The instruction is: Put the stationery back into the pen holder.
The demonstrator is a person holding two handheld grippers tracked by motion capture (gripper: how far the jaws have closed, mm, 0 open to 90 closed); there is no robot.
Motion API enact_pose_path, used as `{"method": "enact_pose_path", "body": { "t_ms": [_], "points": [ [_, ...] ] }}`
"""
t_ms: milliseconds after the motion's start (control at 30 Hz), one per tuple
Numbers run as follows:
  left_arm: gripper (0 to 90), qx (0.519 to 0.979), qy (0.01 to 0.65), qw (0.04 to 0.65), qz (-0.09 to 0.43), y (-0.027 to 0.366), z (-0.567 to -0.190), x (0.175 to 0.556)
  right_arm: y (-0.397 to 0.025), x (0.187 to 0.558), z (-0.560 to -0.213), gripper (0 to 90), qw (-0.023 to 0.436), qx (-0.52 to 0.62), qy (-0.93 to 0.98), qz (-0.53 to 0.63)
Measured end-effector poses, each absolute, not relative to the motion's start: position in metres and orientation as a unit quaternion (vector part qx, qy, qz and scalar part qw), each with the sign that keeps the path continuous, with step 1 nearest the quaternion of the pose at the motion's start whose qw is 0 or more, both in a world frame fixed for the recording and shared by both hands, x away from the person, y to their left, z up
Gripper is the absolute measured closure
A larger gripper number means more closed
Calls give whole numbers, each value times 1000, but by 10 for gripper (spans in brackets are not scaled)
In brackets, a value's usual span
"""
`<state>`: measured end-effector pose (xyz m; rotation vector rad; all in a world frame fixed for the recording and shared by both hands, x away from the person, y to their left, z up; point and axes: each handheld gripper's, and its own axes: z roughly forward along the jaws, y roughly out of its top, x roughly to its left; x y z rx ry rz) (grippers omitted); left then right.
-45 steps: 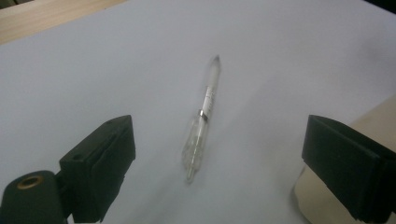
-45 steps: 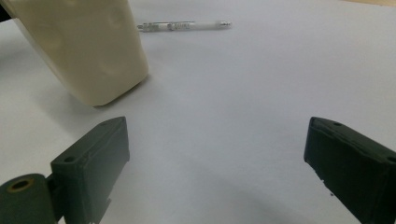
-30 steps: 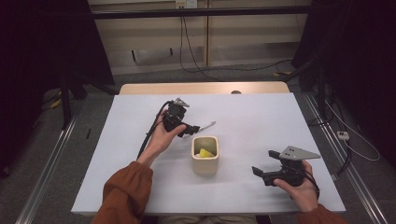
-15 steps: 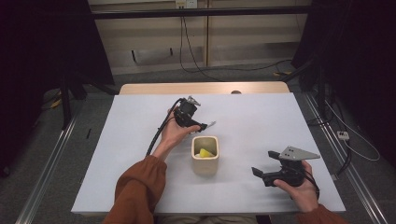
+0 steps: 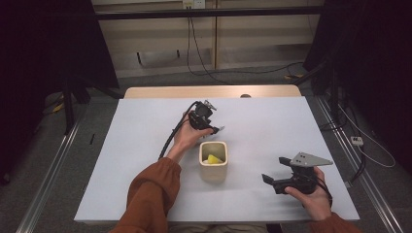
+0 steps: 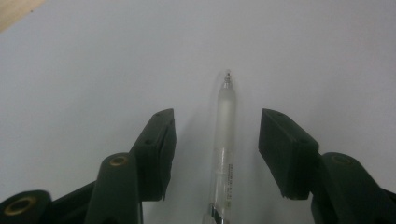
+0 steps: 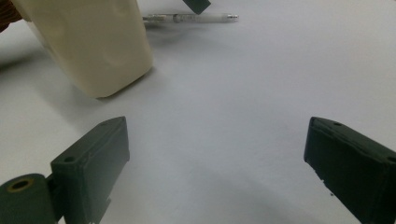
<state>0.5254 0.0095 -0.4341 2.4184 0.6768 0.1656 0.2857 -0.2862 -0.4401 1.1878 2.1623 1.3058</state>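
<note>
Left gripper (image 6: pixel 215 140), jaws wide, straddles pen (image 6: pixel 223 140) mid-table behind cup (image 5: pixel 214 160); right gripper (image 7: pixel 215 168) wide, near right front corner.

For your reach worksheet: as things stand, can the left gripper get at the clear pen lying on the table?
Probably yes. The left gripper has its jaws open either side of the pen, which lies flat on the bare table with nothing between them.

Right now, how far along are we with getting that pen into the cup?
Done: a yellow item already sits in the cream cup. In hand: the left gripper is open, its jaws either side of the clear pen, which lies flat on the white table. Left: close, lift, probably drop it in the cup. The right gripper waits open.
</note>
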Motion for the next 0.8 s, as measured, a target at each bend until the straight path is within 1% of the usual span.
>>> {"method": "enact_pose_path", "body": {
  "t_ms": [233,533,800],
  "points": [
    [601,921,257,288,53,7,-444,526,-286,286,-440,66,174,419,763,459],
    [622,924,254,281,49,5,-443,529,-286,287,-440,66,174,419,764,458],
    [719,922,258,286,40,8,-444,531,-286,287,-440,66,173,421,763,459]
  ]
}}
